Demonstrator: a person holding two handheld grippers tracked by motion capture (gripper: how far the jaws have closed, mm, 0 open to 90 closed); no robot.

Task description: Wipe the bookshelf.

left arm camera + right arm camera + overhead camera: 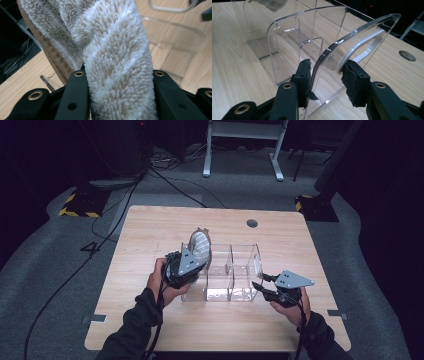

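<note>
Slipper (117, 62) — clamped in left gripper (187, 265) | right gripper (262, 284) straddles clear organizer (329, 55) wall

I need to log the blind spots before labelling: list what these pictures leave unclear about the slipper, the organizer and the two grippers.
- Slipper: left gripper view cuts off its top and bottom; full shape unclear.
- Left gripper: high view, grey plate hides the jaws.
- Clear organizer: right gripper view, transparent walls overlap; compartment edges uncertain.
- Right gripper: whether both pads press the end wall is unclear.
</note>
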